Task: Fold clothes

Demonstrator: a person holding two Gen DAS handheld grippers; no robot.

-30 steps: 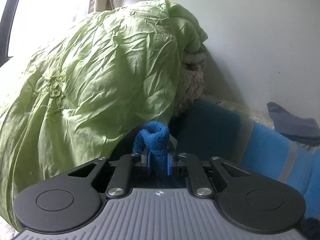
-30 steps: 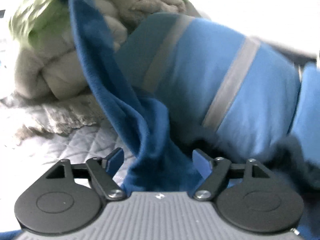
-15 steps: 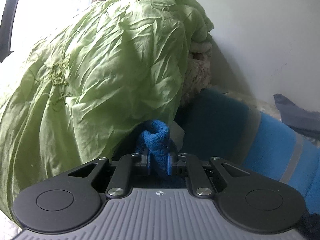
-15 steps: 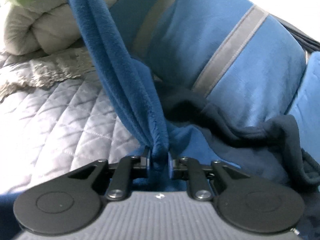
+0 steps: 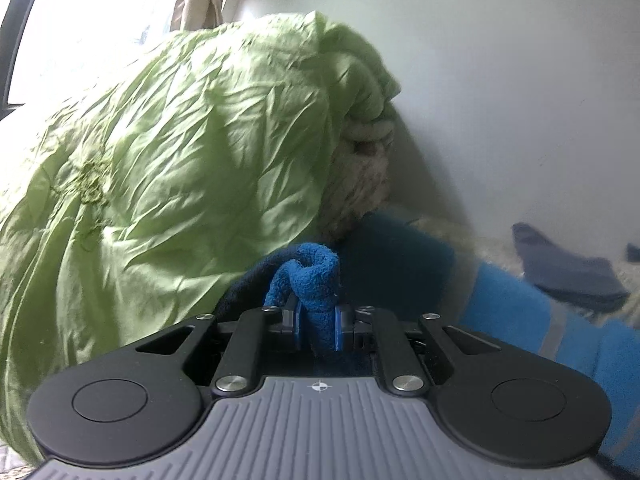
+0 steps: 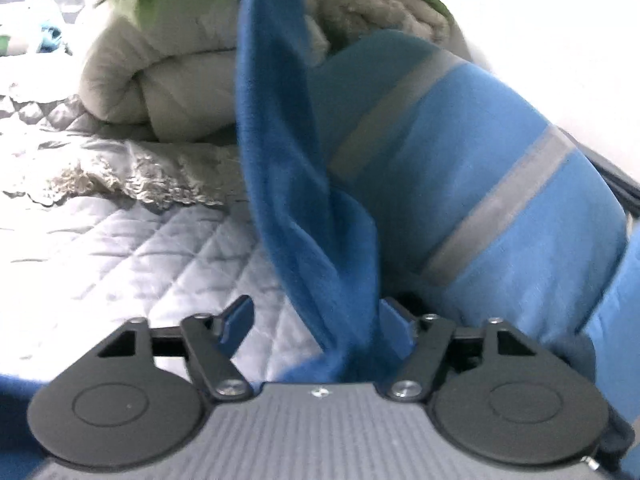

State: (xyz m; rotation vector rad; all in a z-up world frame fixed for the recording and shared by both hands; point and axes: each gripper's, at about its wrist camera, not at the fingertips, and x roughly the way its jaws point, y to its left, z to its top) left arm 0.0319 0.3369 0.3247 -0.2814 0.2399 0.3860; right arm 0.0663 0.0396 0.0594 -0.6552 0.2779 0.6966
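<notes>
Your left gripper (image 5: 317, 326) pinches a bunched fold of the blue fleece garment (image 5: 316, 280), jaws pressed tight on the fabric, w/ a dark navy hem (image 5: 248, 284) curling beside the grip. Ahead of it a crumpled lime-green sheet (image 5: 180, 168) heaps over a beige blanket (image 5: 360, 184) against the white wall (image 5: 500, 80); a grey-blue cloth (image 5: 568, 276) lies farther right near the wall. Your right gripper (image 6: 316, 320) stands spread wide, blue pads apart, w/ a hanging strip of the same garment (image 6: 280, 140) draped down btwn them and resting against the right-hand finger (image 6: 394, 312), not clamped. Behind the strip, the garment's lighter blue body w/ grey stripes (image 6: 492, 208) lies on the quilted pale bedspread (image 6: 120, 256), next to a rolled cream comforter (image 6: 168, 80). Right view is somewhat blurred
</notes>
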